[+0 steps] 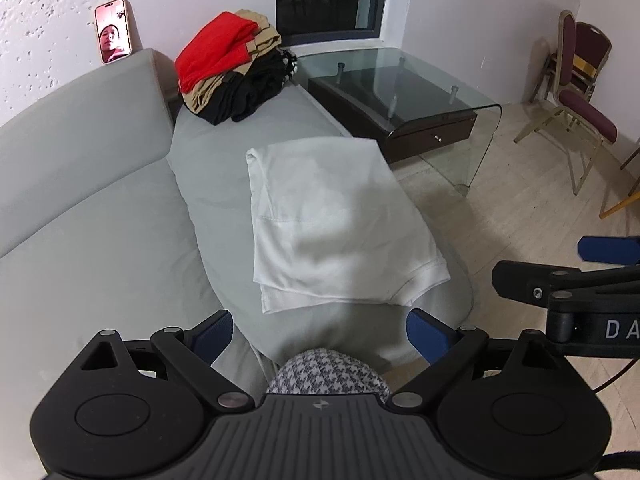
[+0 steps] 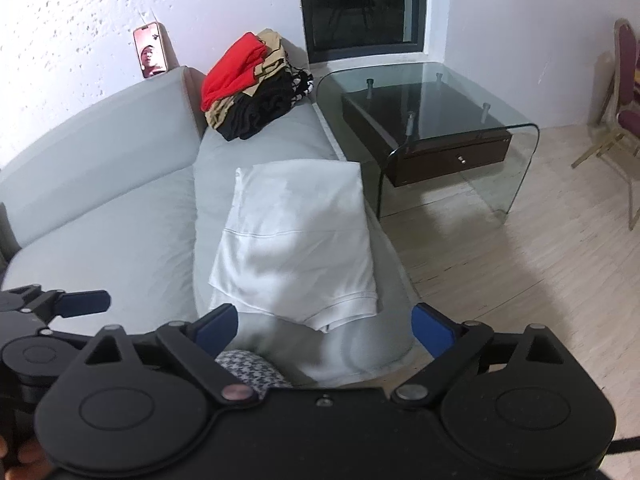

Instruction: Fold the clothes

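A white garment (image 1: 340, 224) lies folded into a flat rectangle on the grey sofa seat (image 1: 208, 152), its ribbed hem at the near edge. My left gripper (image 1: 320, 328) hangs above and just short of that hem, jaws wide open with nothing between them. In the right wrist view the same white garment (image 2: 296, 240) lies ahead of my right gripper (image 2: 326, 322), which is also open and empty above the near hem. The two grippers are side by side: a blue pad (image 1: 608, 249) of the right one shows at the left view's right edge.
A pile of red, tan and black clothes (image 1: 232, 68) sits at the sofa's far end. A phone (image 1: 113, 30) leans on the wall above the backrest. A glass side table (image 1: 408, 92) stands to the right of the sofa, chairs (image 1: 576, 92) beyond. Houndstooth fabric (image 1: 328, 372) is directly below the gripper.
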